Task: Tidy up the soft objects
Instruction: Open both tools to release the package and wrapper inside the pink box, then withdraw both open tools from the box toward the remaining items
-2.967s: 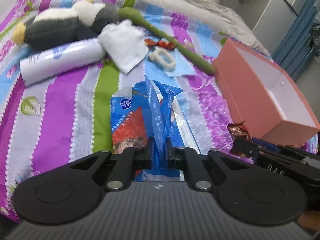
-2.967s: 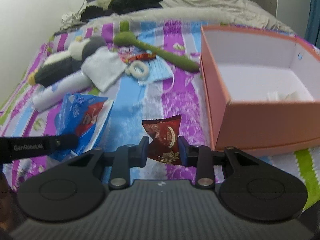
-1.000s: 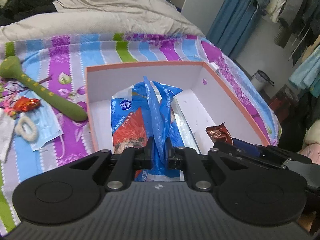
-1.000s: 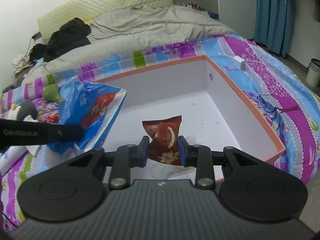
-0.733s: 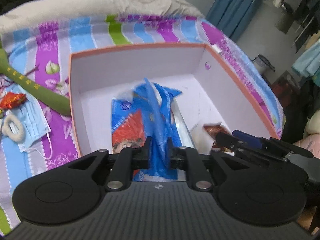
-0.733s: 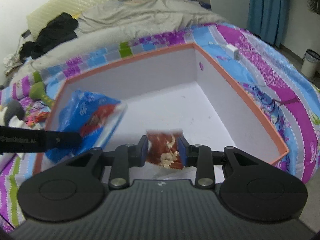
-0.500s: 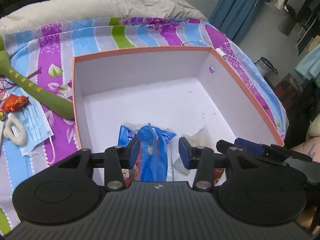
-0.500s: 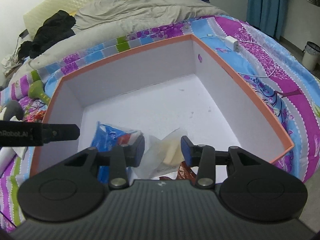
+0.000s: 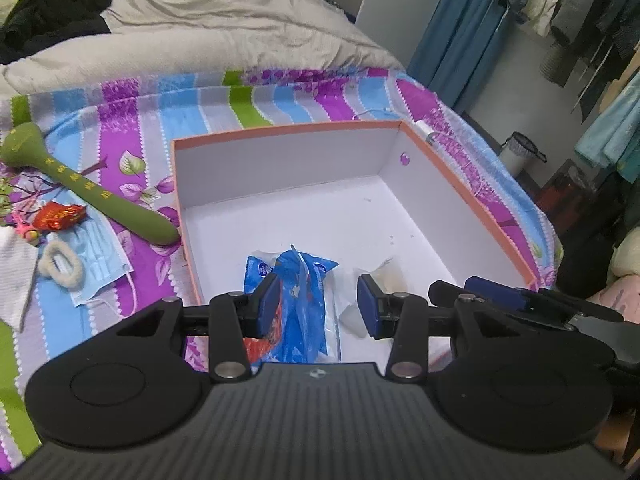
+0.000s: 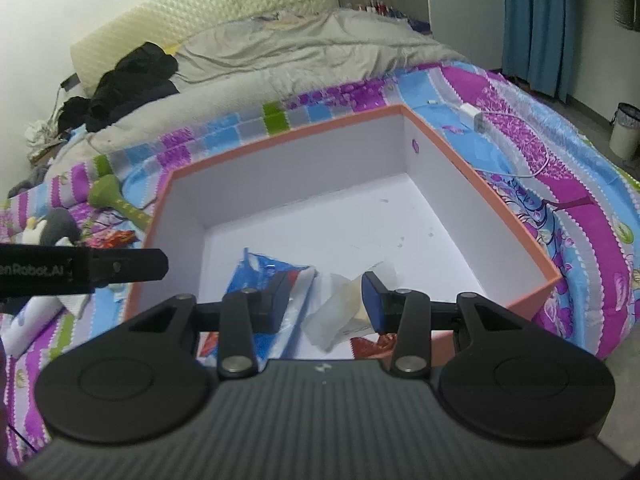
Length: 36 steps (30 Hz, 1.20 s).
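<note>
Both grippers hang over the near edge of the orange box [image 9: 472,196] on the bed, jaws parted and holding nothing. The left gripper [image 9: 318,300] has just let go: the blue packet [image 9: 300,296] lies on the box floor. Below the right gripper [image 10: 326,304] sits what looks like a red snack packet [image 10: 366,346], mostly hidden.

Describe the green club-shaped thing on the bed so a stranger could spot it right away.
Start at the orange box on the striped bedspread. Just outside its left wall lies the long green padded stick, round head pointing away. Yellow marks run along its handle, unlike the red wrapper and blue mask beside it.
</note>
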Motion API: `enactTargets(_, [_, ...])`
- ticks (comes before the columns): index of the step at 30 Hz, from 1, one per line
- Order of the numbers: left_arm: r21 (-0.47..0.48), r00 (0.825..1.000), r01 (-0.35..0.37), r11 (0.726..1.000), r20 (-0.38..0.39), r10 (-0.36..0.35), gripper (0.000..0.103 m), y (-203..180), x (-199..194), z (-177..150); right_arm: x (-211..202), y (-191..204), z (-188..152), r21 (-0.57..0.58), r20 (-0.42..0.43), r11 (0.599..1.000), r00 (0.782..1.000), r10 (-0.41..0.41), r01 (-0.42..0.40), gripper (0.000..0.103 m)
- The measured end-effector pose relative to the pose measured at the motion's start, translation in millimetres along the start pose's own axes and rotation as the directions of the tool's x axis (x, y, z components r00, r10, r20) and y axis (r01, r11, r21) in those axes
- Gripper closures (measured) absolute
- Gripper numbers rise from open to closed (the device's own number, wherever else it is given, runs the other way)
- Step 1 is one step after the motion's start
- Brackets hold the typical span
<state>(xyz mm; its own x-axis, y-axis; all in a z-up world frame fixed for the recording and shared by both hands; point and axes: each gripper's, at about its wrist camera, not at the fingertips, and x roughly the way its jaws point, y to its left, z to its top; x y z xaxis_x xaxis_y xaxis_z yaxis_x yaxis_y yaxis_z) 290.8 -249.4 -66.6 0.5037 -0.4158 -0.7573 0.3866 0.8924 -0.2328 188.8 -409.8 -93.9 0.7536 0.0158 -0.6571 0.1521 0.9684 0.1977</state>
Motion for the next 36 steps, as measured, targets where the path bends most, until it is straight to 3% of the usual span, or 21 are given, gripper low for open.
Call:
enactTargets(24, [0.009,0.986,-0.004,1.0,0.166,0.002,0.054,-11,-151,-82,-113,44,-51,-0.068,0.119,0.995,0.99,0.077,-0.07,0.06])
enactTargets(36, [-0.03,0.977,-0.034,0.999,0.209,0.04,0.055,8,-202,-130,-136,64,-82,-0.09,0.128,0.988,0.982,0.139,-0.128,0.06])
